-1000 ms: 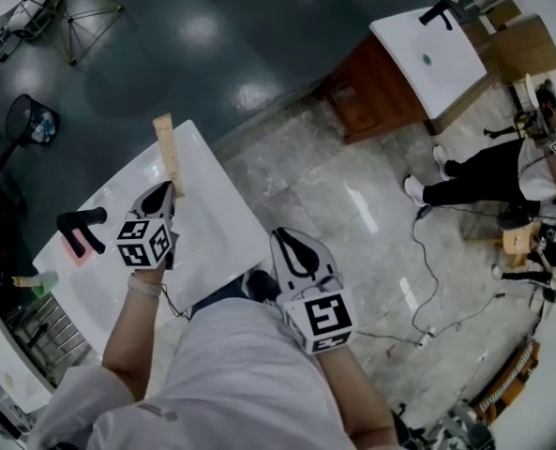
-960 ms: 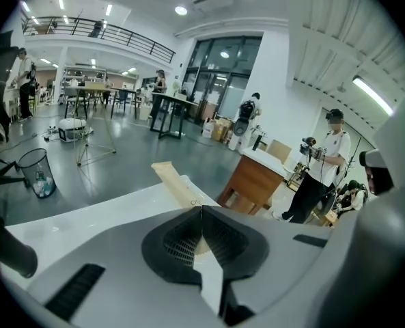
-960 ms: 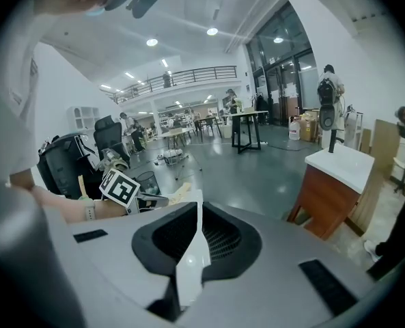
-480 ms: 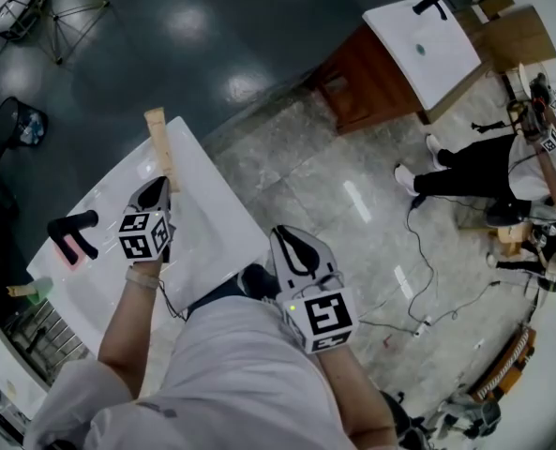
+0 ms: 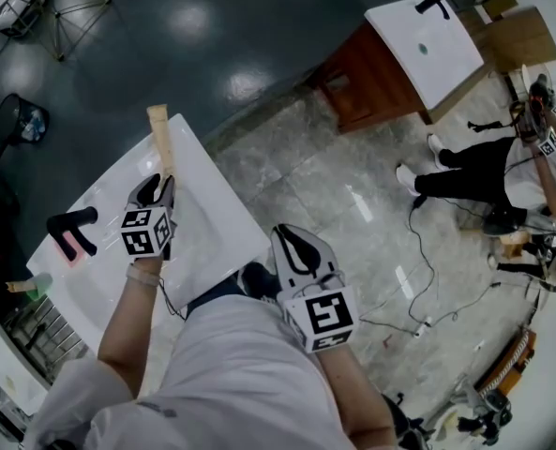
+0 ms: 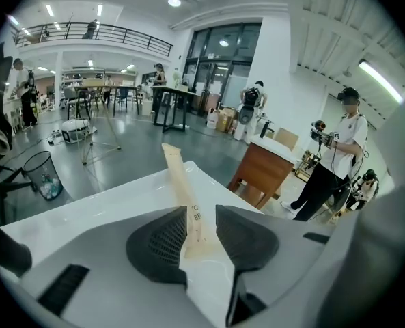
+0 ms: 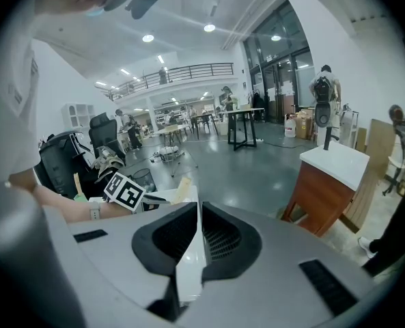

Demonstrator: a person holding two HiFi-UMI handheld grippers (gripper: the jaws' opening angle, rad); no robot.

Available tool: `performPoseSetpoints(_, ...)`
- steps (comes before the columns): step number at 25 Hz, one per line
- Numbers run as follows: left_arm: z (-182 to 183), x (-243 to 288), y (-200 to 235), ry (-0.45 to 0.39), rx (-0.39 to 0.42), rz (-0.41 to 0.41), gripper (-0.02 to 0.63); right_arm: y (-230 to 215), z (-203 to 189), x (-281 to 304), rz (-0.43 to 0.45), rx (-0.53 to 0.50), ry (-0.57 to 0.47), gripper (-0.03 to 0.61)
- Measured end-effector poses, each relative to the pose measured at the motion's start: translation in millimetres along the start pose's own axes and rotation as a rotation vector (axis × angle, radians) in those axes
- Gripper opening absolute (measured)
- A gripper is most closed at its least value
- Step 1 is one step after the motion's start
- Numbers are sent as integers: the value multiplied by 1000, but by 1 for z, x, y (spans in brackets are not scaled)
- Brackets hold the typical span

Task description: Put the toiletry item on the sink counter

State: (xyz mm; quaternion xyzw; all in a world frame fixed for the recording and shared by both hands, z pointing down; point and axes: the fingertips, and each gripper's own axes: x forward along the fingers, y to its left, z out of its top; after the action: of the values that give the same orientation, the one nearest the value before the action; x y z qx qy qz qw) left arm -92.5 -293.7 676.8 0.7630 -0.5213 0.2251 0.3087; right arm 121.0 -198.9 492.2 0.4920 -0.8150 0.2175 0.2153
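The toiletry item is a long beige pack [image 5: 159, 137] lying on the white sink counter [image 5: 212, 228], its far end over the counter's back edge. My left gripper [image 5: 157, 191] sits over the pack's near end. In the left gripper view the pack [image 6: 182, 186] lies between the jaws of the left gripper [image 6: 202, 227]; they are opening, with a gap beside the right pad. My right gripper [image 5: 292, 243] hangs off the counter's near right corner, shut and empty; the right gripper [image 7: 197, 229] faces the counter's edge.
A black faucet [image 5: 71, 225] and a pink patch stand at the counter's left. A green bottle [image 5: 31, 285] lies lower left. A second wooden vanity [image 5: 411, 59] stands at the back right, near a person [image 5: 474, 172] and floor cables [image 5: 428, 279].
The left jaws were shut on the pack and have now parted around it. The pack rests on the counter. The right gripper has stayed put.
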Motion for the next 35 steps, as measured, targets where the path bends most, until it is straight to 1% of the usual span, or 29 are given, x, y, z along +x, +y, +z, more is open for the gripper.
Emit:
performPoseSetpoints(5, 6, -9, -1, -17, -3, 5, 158, 1, 3, -3, 11, -5, -12, 32)
performPoseSetpoints(13, 21, -40, -17, -57, -1, 4, 156, 4, 8, -13, 40, -18, -48, 32)
performPoseSetpoints(14, 24, -46, -20, -64, 1, 3, 151, 5, 9, -14, 47, -20, -55, 32)
performPoseSetpoints(18, 35, -73, -34, -98, 3, 10, 87, 8, 15, -20, 79, -24, -83, 32)
performPoseSetpoints(24, 45, -120, -45, -162, -3, 40, 33, 22, 15, -25, 142, -43, -103, 32)
performPoseSetpoints(29, 49, -152, -67, -190, 8, 16, 18, 36, 19, -26, 195, -53, -129, 32)
performPoseSetpoints(35, 52, -190, -91, -227, 8, 4, 18, 48, 22, -26, 260, -64, -160, 32)
